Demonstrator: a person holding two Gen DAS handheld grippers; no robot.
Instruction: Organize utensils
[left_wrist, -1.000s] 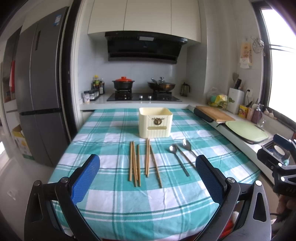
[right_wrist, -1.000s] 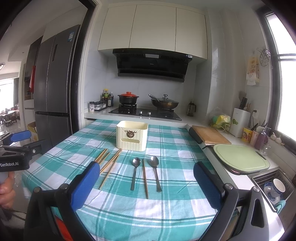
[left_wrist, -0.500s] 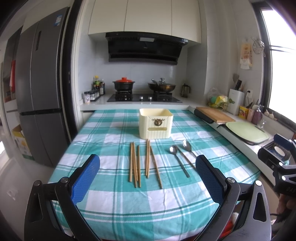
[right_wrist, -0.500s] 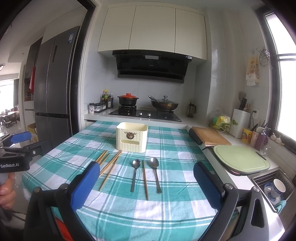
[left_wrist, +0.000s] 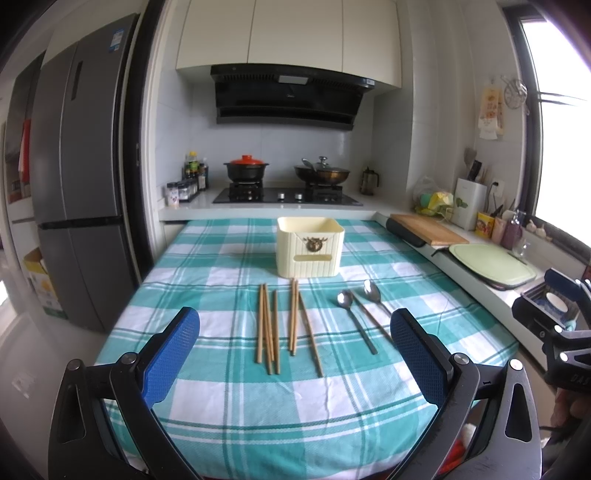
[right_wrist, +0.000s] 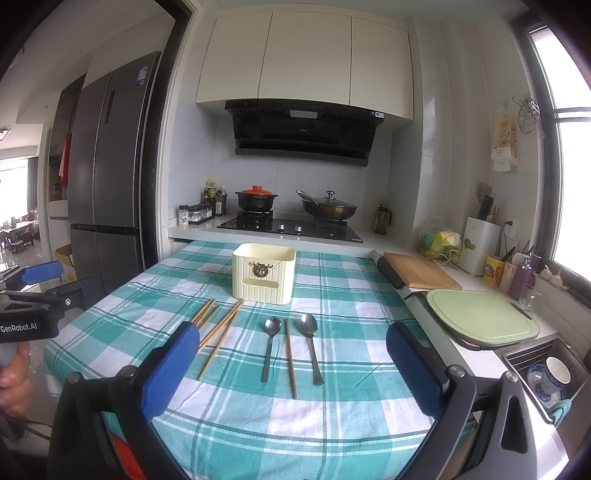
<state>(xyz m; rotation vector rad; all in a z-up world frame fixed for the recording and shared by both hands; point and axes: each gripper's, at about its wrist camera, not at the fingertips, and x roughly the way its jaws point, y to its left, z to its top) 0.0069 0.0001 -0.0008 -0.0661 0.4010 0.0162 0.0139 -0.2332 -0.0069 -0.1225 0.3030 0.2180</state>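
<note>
- Left tool: jaws spread wide, nothing between them, hovering over the near edge of the worktop. Likely lined up on the wooden sticks ahead.
- Right tool: also wide open and empty, held above the near edge, facing the spoons. It shows at the right margin of the left view, so the two tools sit side by side, well apart.
- Checked cloth covers the worktop; flat, nothing else near the front.
- Chopsticks: two loose bundles lying flat, roughly parallel, pointing toward the bin. Some touch or overlap; exact count is hard to tell.
- One more chopstick lies between the two spoons, apart from the bundles.
- Spoons: two metal ones, bowls toward the bin, handles toward the tools. Handles near = easy pinch point.
- Cream bin: upright, open top, centred just beyond the utensils, looks empty from here. Probable drop target, which would explain everything pointing at it.
- Judgement: task not started; all utensils lie on the cloth.
- Far: stove with pots, fridge at left.
</note>
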